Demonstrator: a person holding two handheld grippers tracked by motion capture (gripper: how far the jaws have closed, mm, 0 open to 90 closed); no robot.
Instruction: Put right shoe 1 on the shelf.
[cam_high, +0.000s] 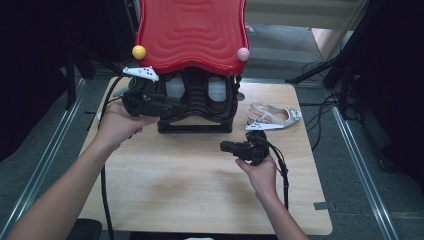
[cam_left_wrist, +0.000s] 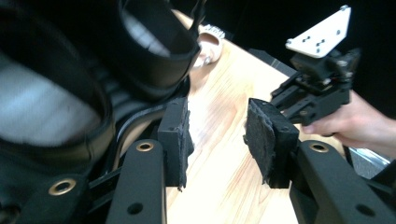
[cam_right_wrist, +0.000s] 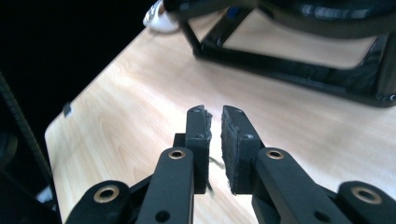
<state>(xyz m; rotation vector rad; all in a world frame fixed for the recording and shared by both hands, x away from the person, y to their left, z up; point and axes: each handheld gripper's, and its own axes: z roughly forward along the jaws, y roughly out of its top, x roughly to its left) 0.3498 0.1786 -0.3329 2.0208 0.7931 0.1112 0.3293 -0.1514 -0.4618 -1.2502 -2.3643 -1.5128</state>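
Note:
A black rack (cam_high: 195, 127) stands at the back of the wooden table (cam_high: 200, 195) under a red wavy top (cam_high: 192, 32). It holds dark shoes (cam_left_wrist: 149, 42) with pale insides. My left gripper (cam_high: 174, 106) is at the rack's left side, jaws pointing into it. In the left gripper view it (cam_left_wrist: 217, 126) is open, with bare table between the pads and a dark shoe just left of the left pad (cam_left_wrist: 175, 135). My right gripper (cam_high: 223, 146) hovers mid-table, pointing left. Its jaws (cam_right_wrist: 215, 116) stand a narrow gap apart with nothing between them.
A white strappy sandal (cam_high: 274, 117) lies on the table to the right of the rack. A yellow ball (cam_high: 139, 51) and a pink ball (cam_high: 243, 54) sit at the red top's front corners. Cables trail off the table on the right, with dark stands beyond.

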